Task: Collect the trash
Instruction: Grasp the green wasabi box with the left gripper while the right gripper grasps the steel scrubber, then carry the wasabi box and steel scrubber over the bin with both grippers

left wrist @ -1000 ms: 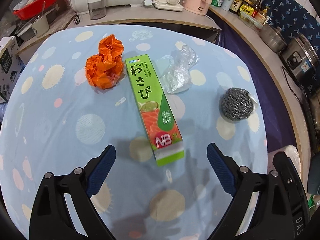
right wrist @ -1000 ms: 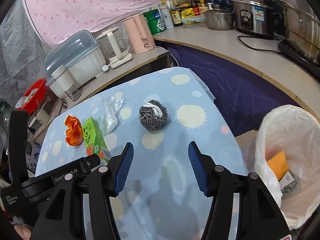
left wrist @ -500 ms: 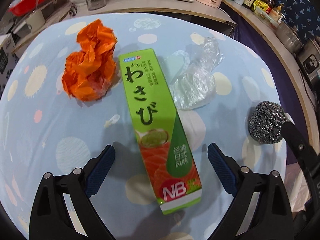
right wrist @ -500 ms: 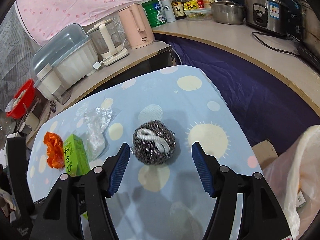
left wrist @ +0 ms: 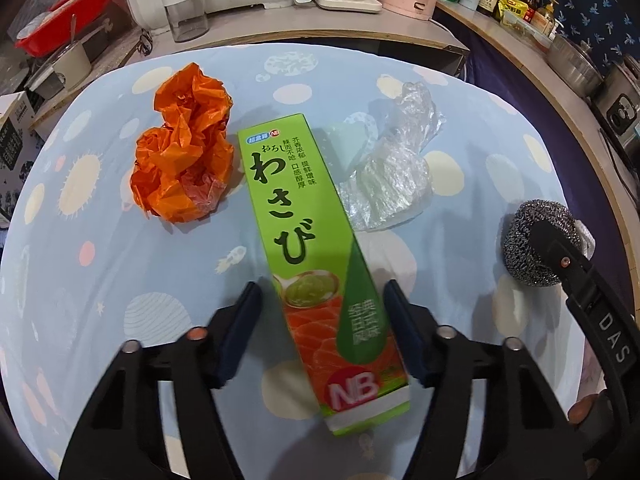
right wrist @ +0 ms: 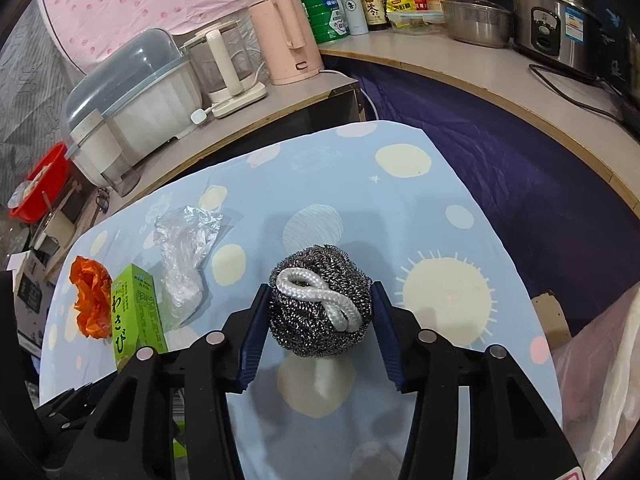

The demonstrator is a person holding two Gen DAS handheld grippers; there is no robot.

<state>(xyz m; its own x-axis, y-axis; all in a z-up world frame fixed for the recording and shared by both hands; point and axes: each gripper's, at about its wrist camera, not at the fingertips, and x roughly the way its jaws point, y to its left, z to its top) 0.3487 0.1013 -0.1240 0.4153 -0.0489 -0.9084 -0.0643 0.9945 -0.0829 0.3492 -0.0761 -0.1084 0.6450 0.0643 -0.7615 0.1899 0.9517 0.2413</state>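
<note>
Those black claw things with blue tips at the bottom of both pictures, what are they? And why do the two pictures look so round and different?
They are two grabbers that a person holds, one in each hand. Each has a small camera looking along its fingers, which bends the view round. One picture is from the left gripper, the other from the right gripper. They are tidying trash off a table with a spotty blue cloth. Both have just been closing. The left has a green wasabi box between its fingers, with small gaps showing. The right has closed onto a steel scrubber. An orange bag and clear plastic lie waiting.
</note>
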